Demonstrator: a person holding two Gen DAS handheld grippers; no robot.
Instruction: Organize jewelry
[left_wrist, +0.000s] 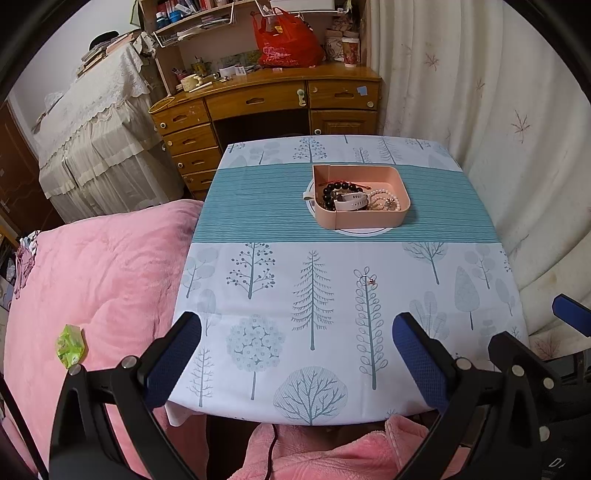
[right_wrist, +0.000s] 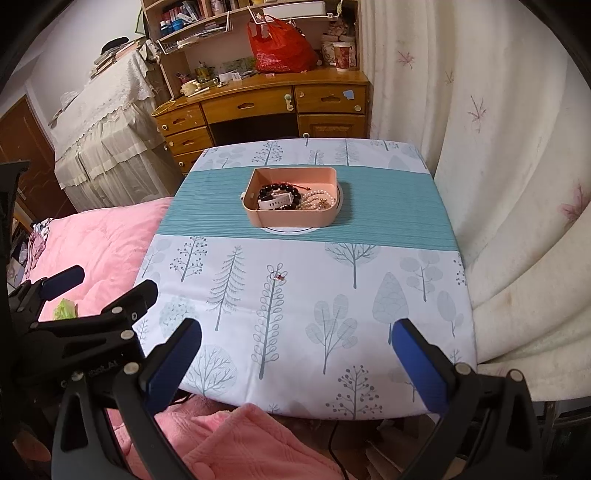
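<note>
- both tools wide open, empty: left gripper (left_wrist: 295, 332), right gripper (right_wrist: 295, 332), held back at near table edge
- pink box (left_wrist: 369, 218) w/ beads, pearls, watch sits on teal band, far side
- small ring (left_wrist: 368, 281) lies alone on cloth (left_wrist: 258, 295), between box & grippers
- prob next: come straight down over ring, pinch low, cloth may bunch

No text could be read with confidence; faint white lettering on the left gripper (right_wrist: 94, 291) body, lower left, was too blurred.
</note>
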